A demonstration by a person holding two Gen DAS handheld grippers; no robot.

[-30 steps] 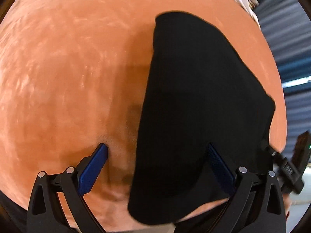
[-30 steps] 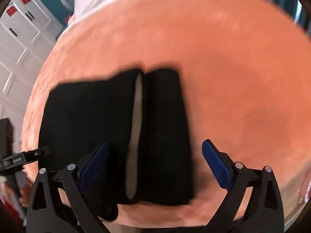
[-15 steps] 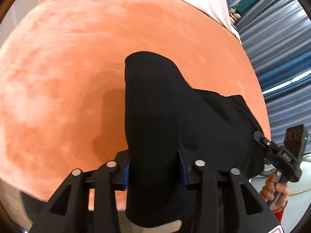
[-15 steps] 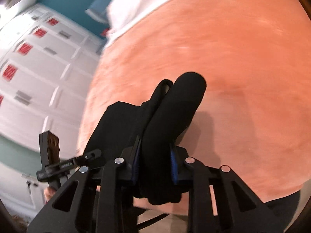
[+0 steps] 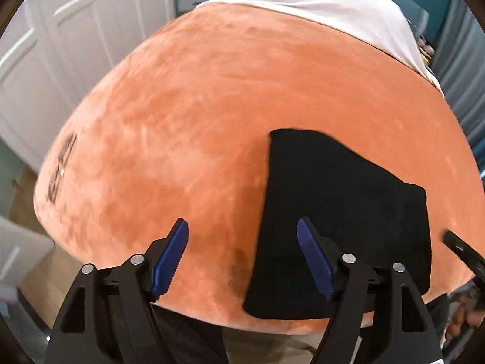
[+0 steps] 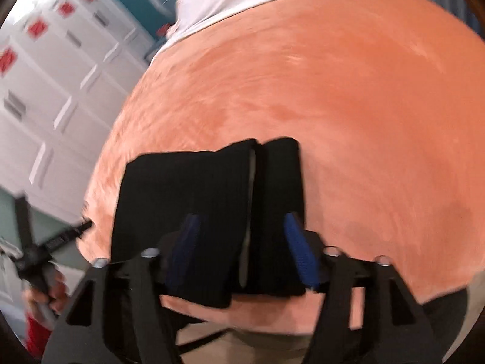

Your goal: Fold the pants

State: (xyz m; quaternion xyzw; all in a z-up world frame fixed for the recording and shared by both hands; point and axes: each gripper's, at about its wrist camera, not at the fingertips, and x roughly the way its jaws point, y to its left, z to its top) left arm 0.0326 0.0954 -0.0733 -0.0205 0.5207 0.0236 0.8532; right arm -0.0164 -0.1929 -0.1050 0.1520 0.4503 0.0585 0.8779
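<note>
The black pants (image 5: pixel 339 212) lie folded in a flat stack on the orange blanket (image 5: pixel 212 121), near its front edge. My left gripper (image 5: pixel 241 221) hovers above the blanket just left of the stack. Its jaws are opening with nothing between them, and its right finger overlaps the pants' left edge in the view. In the blurred right wrist view the pants (image 6: pixel 188 194) show a pale lining strip along a fold. My right gripper (image 6: pixel 239 217) hangs over that stack with its jaws opening. The blue pads (image 6: pixel 300 251) stand off the cloth.
A white sheet (image 5: pixel 318 3) covers the far end of the bed. White panelled cupboards (image 6: pixel 39 97) stand on the left, and blue curtains (image 5: pixel 463 60) on the right. A hand (image 6: pixel 51 294) holds the left gripper's handle. Dark marks (image 5: pixel 60 166) sit on the blanket's left edge.
Half a second ago both grippers were shut on lifted folds of the pants. Now both have let go and drawn back and up, and the pants lie flat.
</note>
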